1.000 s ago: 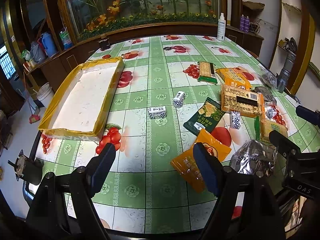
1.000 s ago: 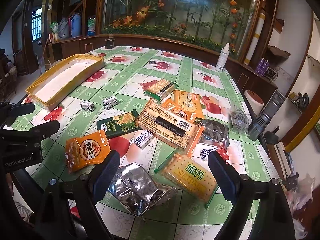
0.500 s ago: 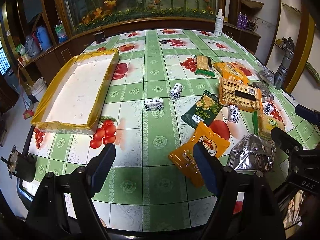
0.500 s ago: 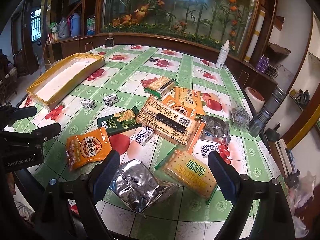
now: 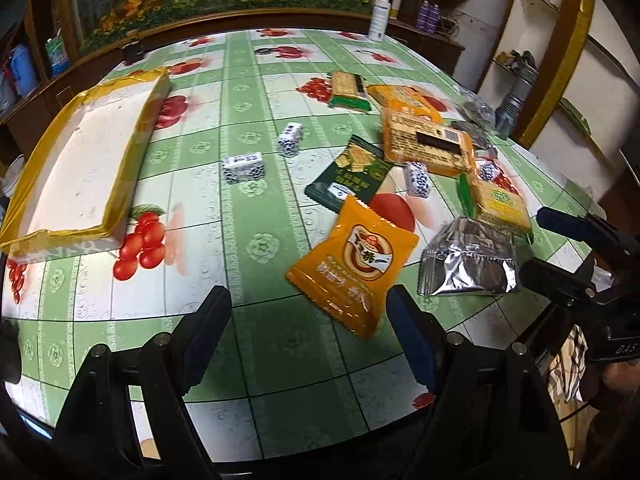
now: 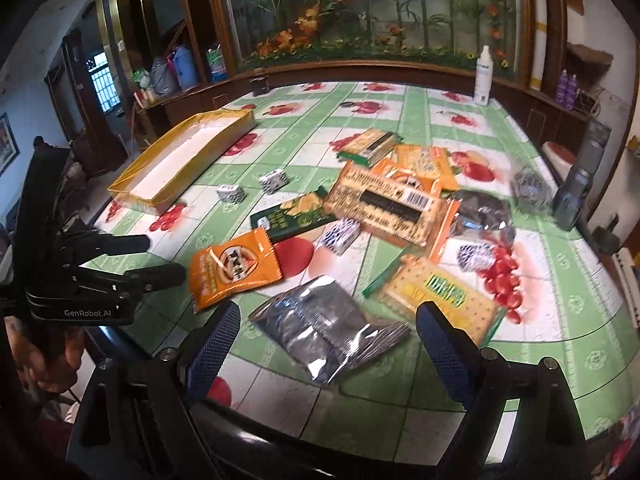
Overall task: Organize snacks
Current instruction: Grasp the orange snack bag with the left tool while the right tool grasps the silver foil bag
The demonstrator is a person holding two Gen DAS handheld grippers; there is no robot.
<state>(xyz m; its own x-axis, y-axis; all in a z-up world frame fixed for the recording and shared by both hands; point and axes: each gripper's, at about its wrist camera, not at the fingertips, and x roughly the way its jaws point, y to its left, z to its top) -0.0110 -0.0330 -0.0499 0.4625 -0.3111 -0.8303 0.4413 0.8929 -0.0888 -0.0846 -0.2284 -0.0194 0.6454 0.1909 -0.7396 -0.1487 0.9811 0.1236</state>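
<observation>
the left gripper (image 5: 308,320) hangs with its jaws spread wide and nothing between them, above bare tablecloth near the table's near edge, with the orange snack packet (image 5: 354,266) lying just ahead of its right finger. the right gripper (image 6: 326,344) is likewise spread wide and empty-handed, and the crumpled silver foil bag (image 6: 326,330) lies on the cloth in the gap ahead of it, touched by neither pad. just beyond that bag sits a yellow cracker pack with a green edge (image 6: 436,292), and to its left the same orange packet. farther out the snacks crowd together: a dark green biscuit packet (image 6: 298,214), a large tan cracker pack with a barcode (image 6: 390,208) lying over other orange packs, and several small blue-and-white patterned candies (image 6: 340,234) scattered around. well off to the left lies the empty yellow-rimmed tray (image 5: 80,160). all of it rests on the green-and-white fruit-print table (image 5: 248,92), with a white spray bottle (image 6: 483,76) upright at the far edge.
</observation>
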